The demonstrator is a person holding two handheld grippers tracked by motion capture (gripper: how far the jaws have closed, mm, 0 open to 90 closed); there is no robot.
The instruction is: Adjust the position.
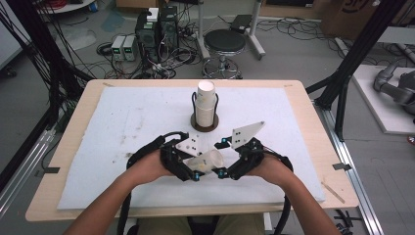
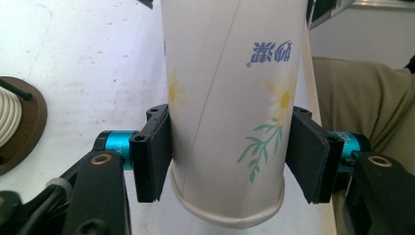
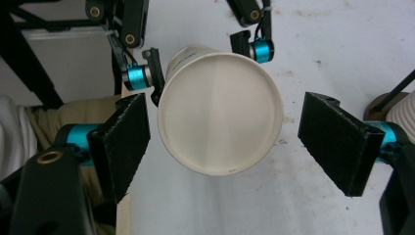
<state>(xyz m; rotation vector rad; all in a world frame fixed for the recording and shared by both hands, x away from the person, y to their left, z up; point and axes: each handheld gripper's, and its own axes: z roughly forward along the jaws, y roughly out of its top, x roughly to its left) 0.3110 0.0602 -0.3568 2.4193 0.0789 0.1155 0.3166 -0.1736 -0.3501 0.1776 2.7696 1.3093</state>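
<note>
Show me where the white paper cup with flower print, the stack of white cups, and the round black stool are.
White paper cup with flower print (image 2: 225, 122), left gripper view, side wall.
Stack of white cups (image 1: 206, 100), high view, upper part.
Round black stool (image 1: 224, 41), high view, seat.

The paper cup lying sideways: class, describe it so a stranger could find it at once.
On the white mat, near the front edge, the left gripper clamps a paper cup held sideways. Unlike the upright cup stack in its holder behind, it bears printed yellow daisies and blue lettering.

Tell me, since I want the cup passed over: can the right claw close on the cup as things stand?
Probably yes. The right claw is open, its pads either side of the cup bottom, nothing between. The left claw grips the cup nearer its rim.
</note>
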